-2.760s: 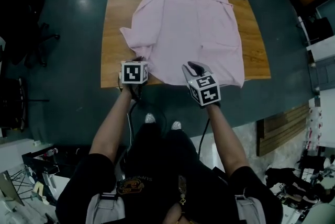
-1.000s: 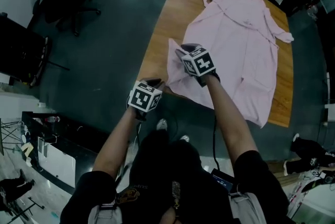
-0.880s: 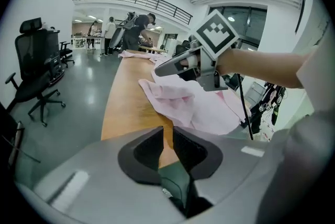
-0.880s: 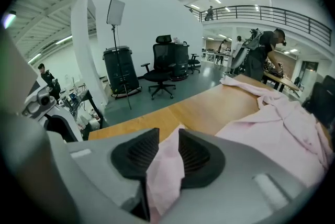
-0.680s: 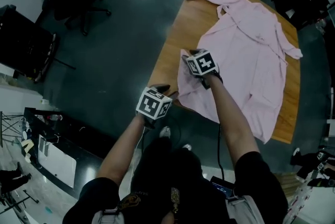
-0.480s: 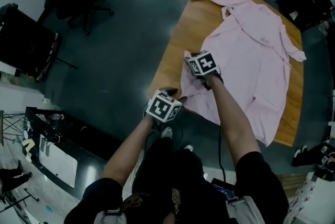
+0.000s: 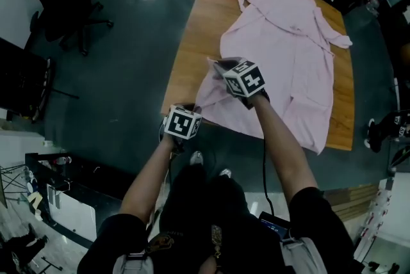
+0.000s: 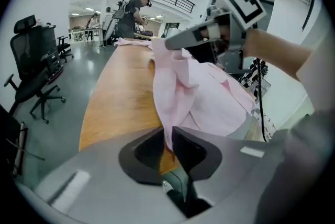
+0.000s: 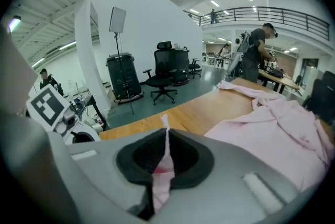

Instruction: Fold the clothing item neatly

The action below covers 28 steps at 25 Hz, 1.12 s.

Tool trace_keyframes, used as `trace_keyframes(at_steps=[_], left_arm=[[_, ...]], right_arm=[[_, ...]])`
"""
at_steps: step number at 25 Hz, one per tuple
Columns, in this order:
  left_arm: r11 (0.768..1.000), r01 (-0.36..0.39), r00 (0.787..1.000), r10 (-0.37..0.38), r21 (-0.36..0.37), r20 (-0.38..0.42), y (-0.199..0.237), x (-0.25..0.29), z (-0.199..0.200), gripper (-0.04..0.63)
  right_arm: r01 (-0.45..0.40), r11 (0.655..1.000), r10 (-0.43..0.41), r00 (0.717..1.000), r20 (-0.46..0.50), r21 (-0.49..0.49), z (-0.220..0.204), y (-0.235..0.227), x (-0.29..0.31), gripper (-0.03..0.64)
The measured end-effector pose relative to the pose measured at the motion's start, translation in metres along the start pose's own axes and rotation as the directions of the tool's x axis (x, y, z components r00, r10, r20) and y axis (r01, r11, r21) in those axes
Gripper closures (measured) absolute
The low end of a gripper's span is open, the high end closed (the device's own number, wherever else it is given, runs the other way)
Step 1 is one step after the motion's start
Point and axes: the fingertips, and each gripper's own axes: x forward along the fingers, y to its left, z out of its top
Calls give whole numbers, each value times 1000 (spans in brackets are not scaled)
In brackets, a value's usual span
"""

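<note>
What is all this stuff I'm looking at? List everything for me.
garment: one, pink, spread on the table, near corner lifted
table: one, wooden, on the dark floor
chairs: several, black, on the floor left of the table
light stand: one, dark, by the white wall
people: a few, dark clothes, far end of the hall
left gripper: one, grey, table's near corner, jaws closing on the garment
right gripper: one, grey, above the table, jaws closing on the garment
</note>
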Motion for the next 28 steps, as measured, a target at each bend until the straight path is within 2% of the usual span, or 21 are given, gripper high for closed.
trace_keyframes(at_steps=[1, 2, 6, 10, 18, 21, 24, 28], left_arm=[[1000, -13, 1000, 13, 10, 5, 0, -2, 1, 567], [1000, -22, 1000, 22, 22, 8, -1, -4, 3, 578], [997, -28, 1000, 28, 70, 14, -12, -6, 10, 581], [995, -43, 999, 41, 88, 23, -15, -14, 12, 581], [987, -54, 998, 51, 151, 20, -42, -23, 4, 581], [972, -41, 999, 34, 232, 34, -61, -26, 5, 581], [945, -29, 999, 21, 325, 27, -79, -27, -2, 570], [925, 2, 1000, 1, 379, -7, -97, -23, -12, 555]], right_arm=[[8, 1000, -8, 1000, 16, 3, 0, 1, -14, 603], [16, 1000, -16, 999, 29, 6, -2, 1, -27, 603], [53, 998, -55, 996, 73, 30, -21, 0, -80, 603], [58, 997, -63, 992, 106, 46, -46, 12, -121, 603], [62, 996, -67, 994, 89, 65, -111, 39, -166, 603], [88, 992, -95, 992, 78, 91, -135, 40, -175, 603], [113, 985, -121, 991, 60, 127, -161, 40, -183, 603], [151, 975, -158, 987, 33, 164, -189, 33, -188, 603]])
